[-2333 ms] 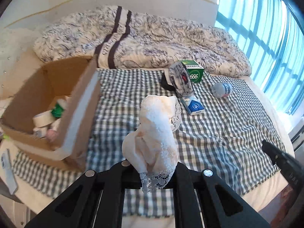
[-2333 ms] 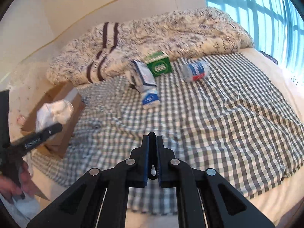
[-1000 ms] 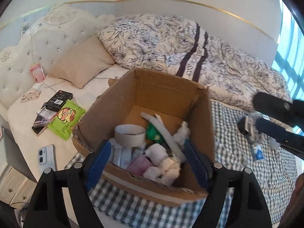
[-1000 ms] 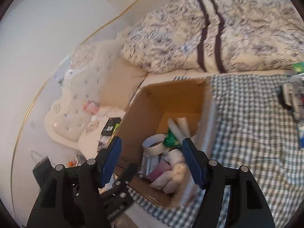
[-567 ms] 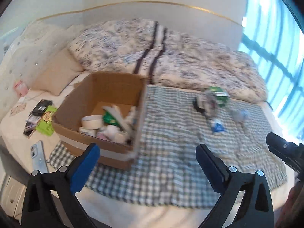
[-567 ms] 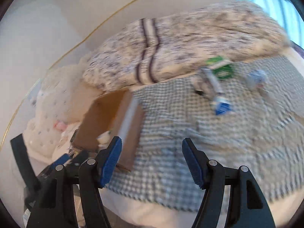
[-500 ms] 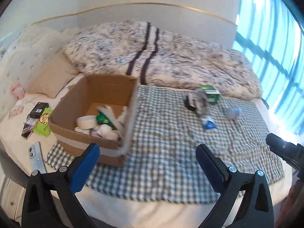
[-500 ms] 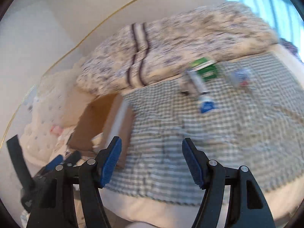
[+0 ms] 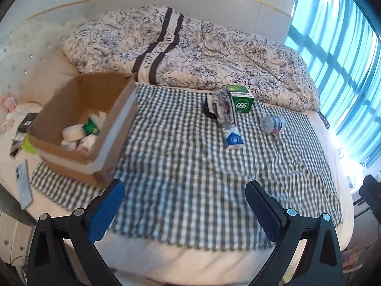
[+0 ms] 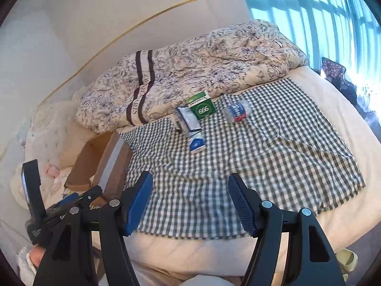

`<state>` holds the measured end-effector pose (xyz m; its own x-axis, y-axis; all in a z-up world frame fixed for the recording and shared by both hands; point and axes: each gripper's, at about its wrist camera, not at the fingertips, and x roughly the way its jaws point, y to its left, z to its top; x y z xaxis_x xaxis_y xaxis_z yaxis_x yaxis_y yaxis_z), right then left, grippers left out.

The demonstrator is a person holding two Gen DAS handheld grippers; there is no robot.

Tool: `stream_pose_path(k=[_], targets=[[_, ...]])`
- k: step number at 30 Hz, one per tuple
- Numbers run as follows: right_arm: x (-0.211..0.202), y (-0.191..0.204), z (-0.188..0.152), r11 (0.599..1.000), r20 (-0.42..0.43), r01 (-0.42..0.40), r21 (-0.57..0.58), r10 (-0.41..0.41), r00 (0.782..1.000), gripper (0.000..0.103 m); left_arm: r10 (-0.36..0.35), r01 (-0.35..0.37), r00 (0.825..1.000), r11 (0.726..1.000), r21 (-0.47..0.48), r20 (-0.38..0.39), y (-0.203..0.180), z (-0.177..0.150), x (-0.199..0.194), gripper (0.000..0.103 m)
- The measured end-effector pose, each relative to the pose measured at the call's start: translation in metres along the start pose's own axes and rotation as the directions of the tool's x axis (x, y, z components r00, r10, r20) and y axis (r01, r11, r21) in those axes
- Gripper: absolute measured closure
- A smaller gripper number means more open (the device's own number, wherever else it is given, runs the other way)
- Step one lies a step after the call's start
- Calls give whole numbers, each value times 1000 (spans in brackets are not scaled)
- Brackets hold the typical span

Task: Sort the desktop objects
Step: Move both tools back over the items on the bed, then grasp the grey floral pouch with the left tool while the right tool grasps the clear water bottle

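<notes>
The left claw (image 9: pixel 184 199) hangs released over the near edge of the bed, its blue pads spread wide with only checked cloth (image 9: pixel 190 166) showing between them; its jaws have just been opening to that full spread, with nothing between them. The right claw (image 10: pixel 189 199) is also released and empty, its ribbed blue pads apart above the same cloth. The things to sort lie in a loose cluster toward the far side of the cloth, close to the bunched floral duvet (image 9: pixel 202 54): a green carton (image 9: pixel 240 101) printed with "666" in white, a crumpled grey-and-white packet (image 9: pixel 222 109) leaning against the carton's left side, a small blue-and-white box (image 9: pixel 233 139) lying just in front of the packet, and a clear plastic bottle (image 9: pixel 272 124) with a blue and red label on its side, a little apart to the right. At the left of the cloth stands an open cardboard box (image 9: pixel 78 124), holding a tape roll, something green and pale bundles.
</notes>
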<state>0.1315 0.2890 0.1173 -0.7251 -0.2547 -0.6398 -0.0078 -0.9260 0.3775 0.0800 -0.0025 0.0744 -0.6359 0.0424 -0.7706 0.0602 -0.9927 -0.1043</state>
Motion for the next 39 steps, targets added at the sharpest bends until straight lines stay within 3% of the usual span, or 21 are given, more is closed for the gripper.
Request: stream_pose_path(k=[7, 15, 22, 26, 29, 30, 31, 35, 39], targets=[[70, -36, 67, 994, -26, 3, 111, 0, 1000, 36, -4, 5, 1000, 999, 50, -20, -45, 58, 76, 0], [198, -77, 126, 992, -104, 88, 88, -79, 991, 36, -30, 33, 999, 996, 79, -44, -100, 108, 189, 0], [291, -127, 133, 949, -213, 128, 287, -67, 975, 36, -25, 22, 996, 999, -39, -88, -115, 122, 283, 0], [320, -138, 137, 914, -201, 171, 369, -101, 974, 37, -13, 6, 995, 997, -71, -100, -119, 123, 315, 3], [345, -150, 135, 860, -200, 162, 485, -71, 977, 37, -3, -4, 994, 998, -67, -106, -123, 125, 335, 30], [354, -154, 134, 840, -208, 159, 518, -57, 976, 37, -18, 12, 994, 998, -59, -110, -125, 125, 340, 51], [362, -155, 133, 826, -215, 167, 539, -57, 975, 38, -26, 22, 994, 999, -43, -106, -127, 125, 342, 61], [384, -150, 137, 852, -211, 212, 478, -122, 970, 38, -27, 31, 997, 997, 67, -66, -140, 123, 342, 68], [381, -144, 136, 920, -179, 187, 344, -131, 975, 39, -45, 50, 995, 997, 58, -88, -128, 121, 338, 81]])
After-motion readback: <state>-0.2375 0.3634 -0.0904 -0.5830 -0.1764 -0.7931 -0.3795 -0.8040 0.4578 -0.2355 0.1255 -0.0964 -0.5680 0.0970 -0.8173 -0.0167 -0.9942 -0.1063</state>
